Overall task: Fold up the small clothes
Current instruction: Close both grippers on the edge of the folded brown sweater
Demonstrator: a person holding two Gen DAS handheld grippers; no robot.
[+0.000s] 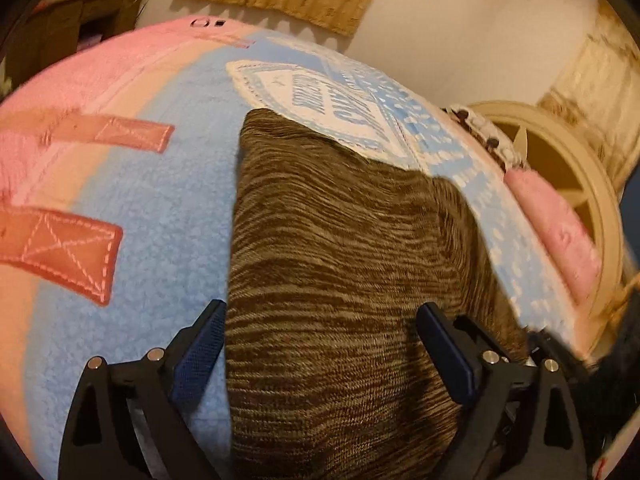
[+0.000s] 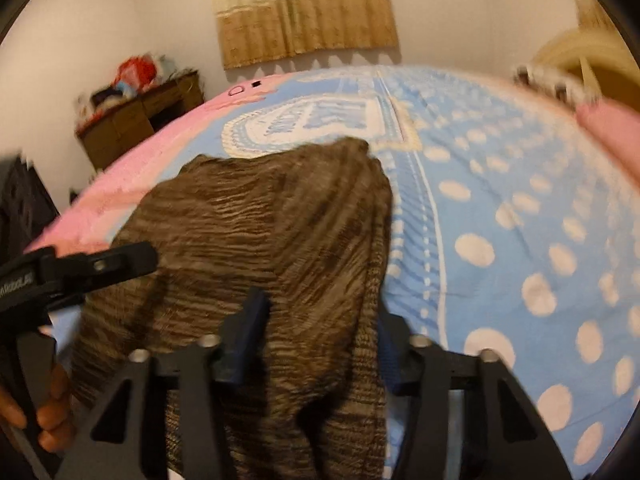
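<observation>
A brown striped knit garment (image 1: 340,260) lies on a blue and pink bed cover (image 1: 168,208). In the left wrist view my left gripper (image 1: 324,344) is open, its blue-padded fingers (image 1: 200,352) spread either side of the garment's near end. In the right wrist view the garment (image 2: 260,232) lies bunched, with a fold along its right edge. My right gripper (image 2: 320,328) is open over the garment's near right edge, which hides most of its right finger. The left gripper also shows at the left of the right wrist view (image 2: 96,268), held by a hand.
The dotted blue cover (image 2: 520,240) spreads to the right. A cream round wheel-like frame (image 1: 560,184) stands beyond the bed's right edge. A brown cabinet (image 2: 136,120) with clutter stands at the far left wall. A tan curtain (image 2: 304,8) hangs behind.
</observation>
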